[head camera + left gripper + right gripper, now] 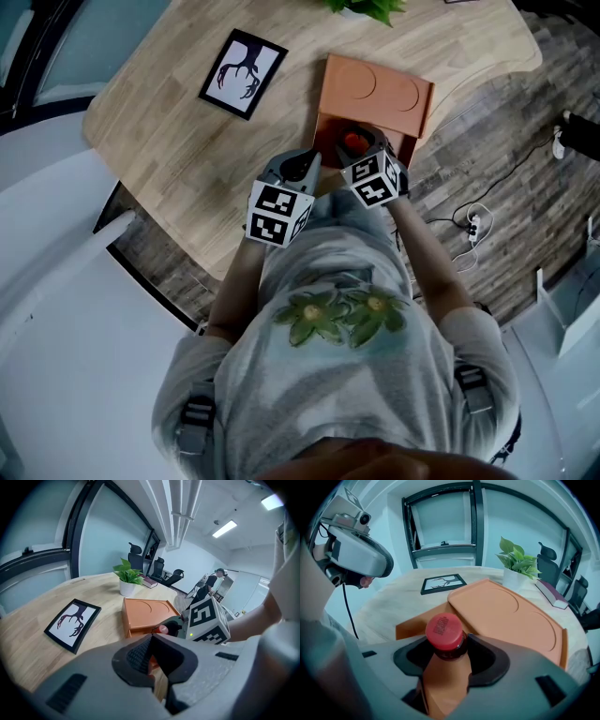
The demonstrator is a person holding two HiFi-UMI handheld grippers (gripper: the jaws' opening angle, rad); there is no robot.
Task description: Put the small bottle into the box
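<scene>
Small bottle (pixel 443 631) clamped by its neck in the right gripper (pixel 445 645), at the open near end of the box (pixel 375 89).

From the left on the wooden table (pixel 169 122): one black-framed picture (pixel 242 73) lies flat, well apart from the tools. The left gripper (pixel 151 641) comes next, its jaws closed together at the tips with nothing between them, hovering just beside the right gripper at the table's near edge. The single red-capped bottle stands upright between the right gripper's jaws, and the orange surface of the one box lies directly below and behind it. The box's lid, stamped with two round shapes, sits past the bottle. One potted plant (pixel 126 576) and one book (pixel 552 594) rest at the far edge. Nothing stands between the bottle and the box.
</scene>
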